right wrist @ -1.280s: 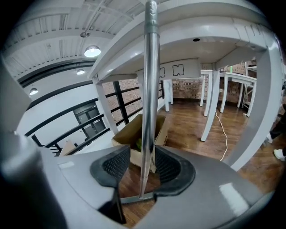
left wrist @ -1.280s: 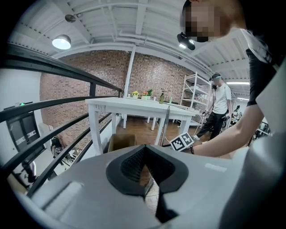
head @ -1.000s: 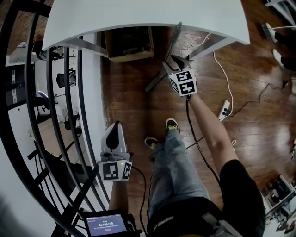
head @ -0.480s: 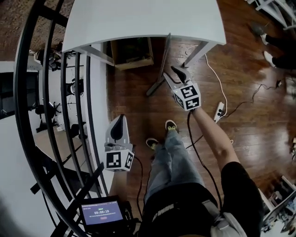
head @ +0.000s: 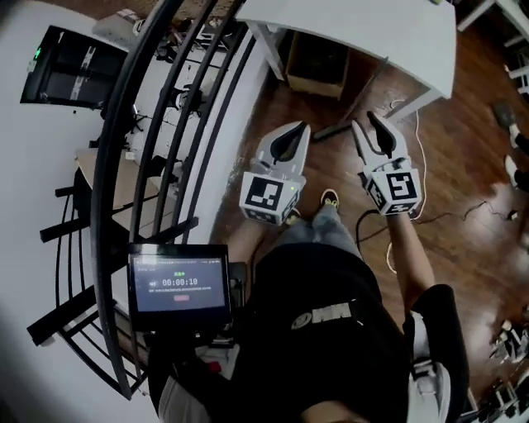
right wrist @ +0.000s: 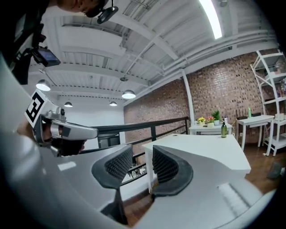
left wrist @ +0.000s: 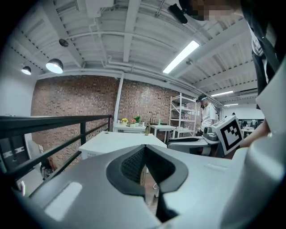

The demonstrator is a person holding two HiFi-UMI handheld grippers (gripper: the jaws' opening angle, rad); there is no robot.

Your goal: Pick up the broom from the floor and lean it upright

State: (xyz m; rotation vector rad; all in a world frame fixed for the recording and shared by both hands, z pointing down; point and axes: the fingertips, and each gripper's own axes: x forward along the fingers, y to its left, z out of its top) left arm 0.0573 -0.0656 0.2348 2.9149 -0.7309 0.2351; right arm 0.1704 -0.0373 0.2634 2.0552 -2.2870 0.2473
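Note:
In the head view the broom [head: 332, 130] stands slanted, its dark head on the wooden floor and its thin handle resting against the edge of the white table [head: 364, 25]. Both grippers are held up well above the floor, side by side and clear of the broom. My left gripper [head: 295, 126] [left wrist: 144, 146] is shut, its pads meeting at the tips with nothing between them. My right gripper [head: 364, 122] [right wrist: 143, 155] is open; its jaws have just been closing and the gap between the pads holds nothing.
A black metal railing [head: 165, 99] runs along the left. A brown box [head: 318, 62] sits under the table. A white cable [head: 417, 157] and a dark cord [head: 467, 211] lie on the floor at right. A small screen [head: 178, 281] hangs at the person's chest.
Both grippers have risen from near the floor towards the head camera, the right one much further and away from the broom. The broom stays leaning on the table.

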